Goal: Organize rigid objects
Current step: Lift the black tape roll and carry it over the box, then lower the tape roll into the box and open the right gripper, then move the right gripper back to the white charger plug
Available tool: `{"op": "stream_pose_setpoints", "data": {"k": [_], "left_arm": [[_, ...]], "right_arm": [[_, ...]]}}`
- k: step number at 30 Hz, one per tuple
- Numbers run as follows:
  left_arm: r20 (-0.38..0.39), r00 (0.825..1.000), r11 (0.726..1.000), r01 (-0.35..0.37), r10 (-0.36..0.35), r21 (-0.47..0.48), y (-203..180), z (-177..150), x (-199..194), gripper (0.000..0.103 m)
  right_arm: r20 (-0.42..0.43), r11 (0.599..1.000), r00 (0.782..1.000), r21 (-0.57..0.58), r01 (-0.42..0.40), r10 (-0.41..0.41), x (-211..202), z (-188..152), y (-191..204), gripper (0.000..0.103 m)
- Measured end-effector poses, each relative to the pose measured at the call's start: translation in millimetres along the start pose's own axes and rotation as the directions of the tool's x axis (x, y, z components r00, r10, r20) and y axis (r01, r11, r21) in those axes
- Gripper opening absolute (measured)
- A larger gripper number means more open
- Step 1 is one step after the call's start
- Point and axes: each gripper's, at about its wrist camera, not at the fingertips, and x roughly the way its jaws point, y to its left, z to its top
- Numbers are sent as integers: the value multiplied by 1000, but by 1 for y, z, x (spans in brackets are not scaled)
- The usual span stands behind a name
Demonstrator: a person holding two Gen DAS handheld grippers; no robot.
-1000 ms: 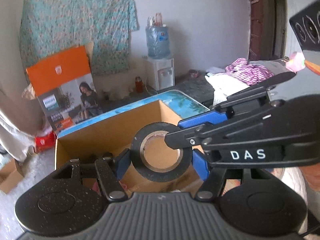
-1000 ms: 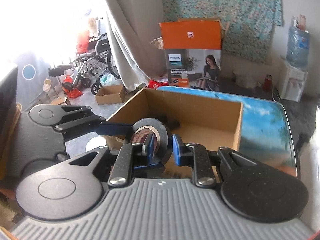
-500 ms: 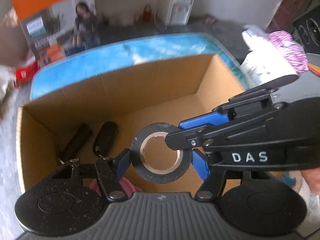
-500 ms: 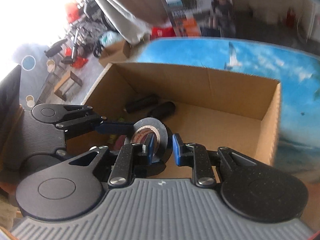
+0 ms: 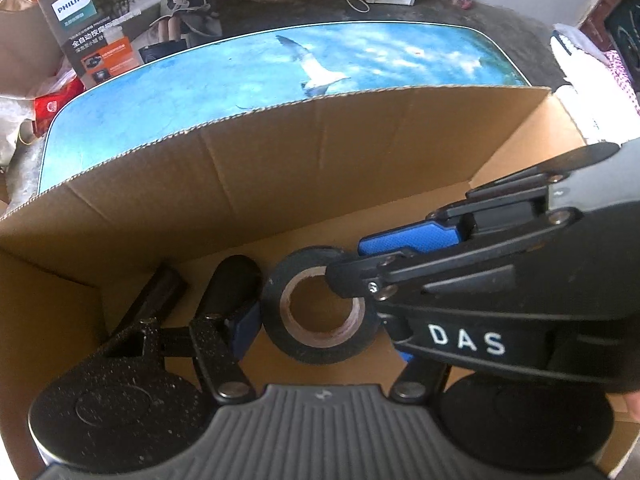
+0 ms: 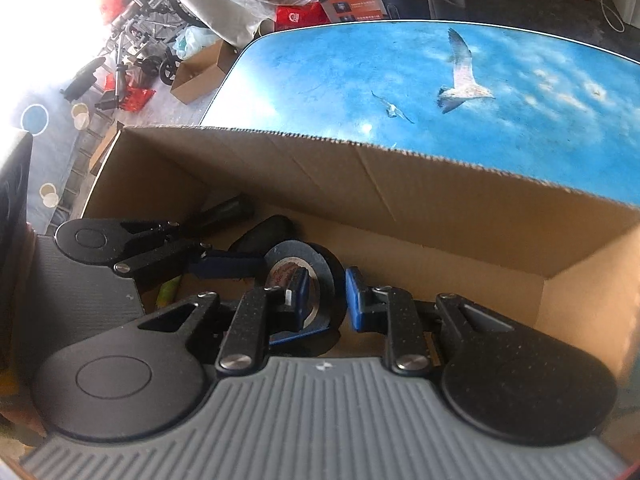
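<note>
A black roll of tape [image 5: 320,316] is low inside the open cardboard box [image 5: 280,168]. My left gripper [image 5: 320,320] is shut on the roll's outer sides. My right gripper [image 6: 326,296] also grips the roll [image 6: 320,264], with one finger through its hole and one outside its wall. The right gripper shows in the left wrist view [image 5: 460,280], reaching in from the right. The left gripper shows in the right wrist view [image 6: 160,248], reaching in from the left.
Two black objects [image 5: 232,280] lie on the box floor left of the roll. The box stands on a blue table with a seagull print [image 5: 320,68]. A Philips carton [image 5: 100,16] and clutter stand on the floor beyond.
Both grippers have tilted down and lowered the roll from above the box rim to near the box floor, beside the black objects. Both grips are unchanged.
</note>
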Motion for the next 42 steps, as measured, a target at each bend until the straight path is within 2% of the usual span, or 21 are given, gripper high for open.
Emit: {"op": "stream_pose_setpoints", "data": {"k": [4, 9, 12, 14, 16, 17, 18, 19, 22, 24, 25, 28, 32, 34, 38, 40, 42], "left_arm": [[24, 1000, 1000, 8, -7, -16, -1, 2, -5, 68], [100, 994, 999, 45, -44, -3, -6, -6, -34, 79], [193, 979, 998, 63, -67, 25, -13, -17, -67, 81], [286, 956, 997, 59, -69, 42, -19, -29, -95, 82], [346, 935, 996, 56, -76, 68, -26, -41, -124, 82], [374, 924, 995, 53, -79, 80, -30, -48, -137, 83], [399, 913, 995, 51, -83, 92, -33, -55, -149, 86], [423, 902, 994, 48, -86, 99, -37, -63, -161, 87], [472, 876, 991, 44, -98, 126, -53, -90, -190, 89], [484, 868, 989, 43, -107, 142, -62, -108, -202, 91], [485, 867, 987, 45, -114, 152, -68, -119, -207, 91], [482, 868, 986, 42, -117, 164, -83, -152, -213, 93], [512, 849, 988, 72, -132, 136, -86, -205, -206, 101], [508, 854, 993, 72, -110, 94, -85, -222, -193, 102], [461, 876, 990, 132, -140, 51, -80, -250, -160, 102], [462, 877, 989, 144, -134, 14, -77, -260, -149, 102], [459, 878, 988, 155, -136, -4, -75, -269, -140, 103]], "right_arm": [[7, 1000, 1000, 24, -6, 6, 8, 4, -4, 23], [88, 1000, 996, 22, -6, 4, -15, -1, 5, 44], [172, 1000, 985, 8, -19, 18, -48, -13, 18, 50], [256, 1000, 967, -18, -16, 20, -79, -29, 30, 56], [361, 999, 932, -40, -1, 15, -117, -51, 43, 71], [415, 999, 910, -51, 4, 17, -135, -64, 49, 83], [473, 998, 881, -67, 7, 26, -153, -79, 54, 89], [531, 996, 847, -83, 12, 34, -173, -97, 61, 91], [633, 995, 773, -90, 29, 35, -217, -139, 70, 102], [685, 996, 728, -80, 48, 20, -238, -170, 72, 102], [700, 995, 715, -75, 63, 7, -245, -183, 75, 102], [705, 990, 708, -66, 123, -42, -252, -218, 77, 102], [690, 968, 711, -58, 243, -137, -240, -261, 85, 102], [679, 955, 713, -61, 291, -174, -228, -281, 87, 102], [630, 921, 729, -54, 385, -268, -196, -303, 91, 102], [607, 888, 723, -61, 456, -330, -181, -310, 93, 102], [598, 872, 718, -62, 485, -357, -171, -318, 93, 102]]}}
